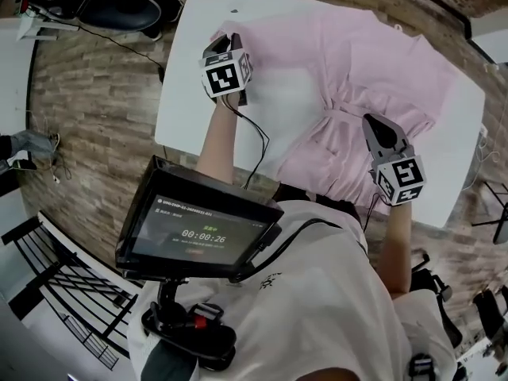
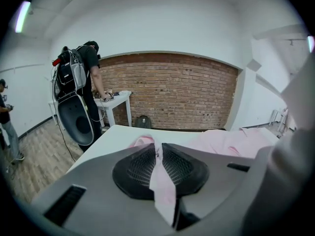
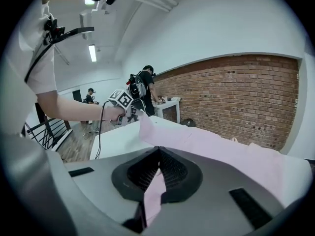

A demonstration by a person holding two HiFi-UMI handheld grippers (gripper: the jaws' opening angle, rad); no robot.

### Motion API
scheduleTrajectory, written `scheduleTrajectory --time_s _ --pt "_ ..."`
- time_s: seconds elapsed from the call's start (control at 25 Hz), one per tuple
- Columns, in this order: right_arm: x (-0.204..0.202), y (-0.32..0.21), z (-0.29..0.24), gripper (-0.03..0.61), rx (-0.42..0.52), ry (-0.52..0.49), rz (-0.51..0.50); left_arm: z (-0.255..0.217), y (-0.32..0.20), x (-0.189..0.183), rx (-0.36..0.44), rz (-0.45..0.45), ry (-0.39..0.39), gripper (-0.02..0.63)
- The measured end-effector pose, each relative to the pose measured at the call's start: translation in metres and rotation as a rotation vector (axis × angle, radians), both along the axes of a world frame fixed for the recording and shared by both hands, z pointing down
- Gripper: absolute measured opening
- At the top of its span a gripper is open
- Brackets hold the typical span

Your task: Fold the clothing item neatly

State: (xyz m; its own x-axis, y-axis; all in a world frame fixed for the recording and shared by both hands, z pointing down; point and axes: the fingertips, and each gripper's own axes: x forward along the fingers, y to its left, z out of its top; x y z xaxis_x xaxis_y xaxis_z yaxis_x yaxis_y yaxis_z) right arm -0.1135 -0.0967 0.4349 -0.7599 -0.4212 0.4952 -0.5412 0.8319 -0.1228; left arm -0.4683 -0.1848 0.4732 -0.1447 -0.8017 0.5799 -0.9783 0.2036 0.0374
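Two grips set, first fold starting.
Nearest, the right gripper (image 3: 156,168) was clamped tight on the near hem of the pink garment (image 1: 357,78), with a cloth strip trailing down between its ribbed black pads (image 3: 172,173). Further out, the left gripper (image 2: 158,154) was pinched shut on the garment's left edge, which was raised off the white table (image 1: 198,14). The rest lay spread and creased across the tabletop to the far side. Fabric was thin and soft, bunched at the waist, and probably slippery. Judged step: carrying the left side over. Next move needs both grips travelling together, edge taut, landing square on the opposite side.
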Motion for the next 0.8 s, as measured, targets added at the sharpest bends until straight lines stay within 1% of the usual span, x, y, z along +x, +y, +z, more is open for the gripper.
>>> scheduleTrajectory --time_s 0.12,0.36,0.64,0.8 --pt "0.011 -0.001 -0.004 0.005 0.006 -0.013 0.002 -0.004 -0.004 0.018 -0.001 0.006 -0.002 0.044" --pt "0.034 0.001 -0.003 0.005 0.005 -0.024 0.009 -0.009 -0.005 0.039 -0.006 0.014 -0.032 0.044" --pt "0.055 0.003 -0.007 0.005 0.012 -0.03 0.014 -0.025 -0.006 0.056 0.011 0.024 -0.063 0.044" --pt "0.065 0.003 -0.01 0.005 0.019 -0.037 0.022 -0.034 -0.012 0.072 0.026 0.046 -0.071 0.044"
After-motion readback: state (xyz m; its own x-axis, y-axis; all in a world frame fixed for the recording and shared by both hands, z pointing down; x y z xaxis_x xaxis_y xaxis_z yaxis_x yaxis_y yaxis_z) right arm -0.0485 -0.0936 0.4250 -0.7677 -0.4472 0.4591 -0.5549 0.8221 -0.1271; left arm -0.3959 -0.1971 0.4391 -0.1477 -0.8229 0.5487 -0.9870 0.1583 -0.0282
